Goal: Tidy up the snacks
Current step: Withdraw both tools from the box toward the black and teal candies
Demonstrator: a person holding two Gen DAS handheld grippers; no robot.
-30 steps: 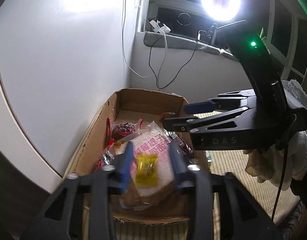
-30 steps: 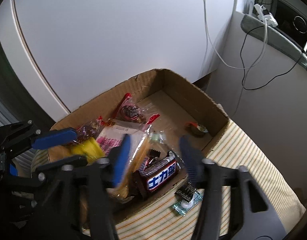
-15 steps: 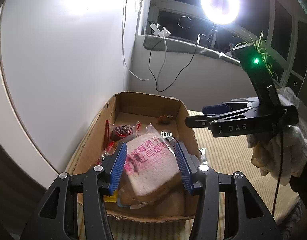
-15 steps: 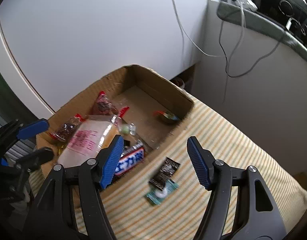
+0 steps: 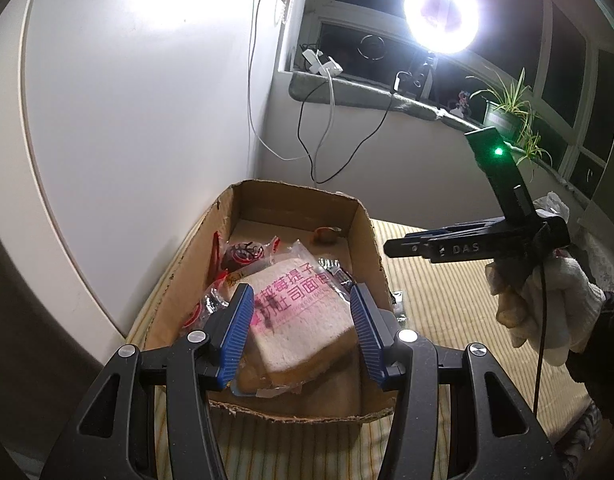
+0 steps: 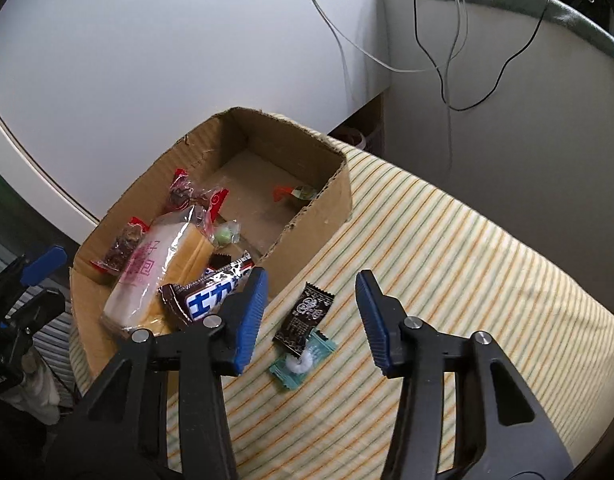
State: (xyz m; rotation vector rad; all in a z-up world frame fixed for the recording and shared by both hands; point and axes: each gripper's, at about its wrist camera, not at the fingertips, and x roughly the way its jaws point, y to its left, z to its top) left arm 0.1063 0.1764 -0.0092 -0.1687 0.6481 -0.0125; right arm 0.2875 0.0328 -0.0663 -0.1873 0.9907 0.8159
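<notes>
Right tool (image 6: 311, 318): jaws closing, nothing pinched. Black sachet (image 6: 305, 312) and teal candy (image 6: 303, 360) lie between its fingers on the striped cloth (image 6: 447, 280), sachet overlapping the candy. Box (image 6: 307, 236) just to its left, chocolate bar (image 6: 207, 294) inside at the near wall.

Left tool (image 5: 301, 334): released, parted above the bread pack (image 5: 303, 320), which sits in the box's near end. Red-wrapped snacks (image 5: 243, 252) beyond it, small orange candy (image 5: 327, 234) at the far end.
</notes>
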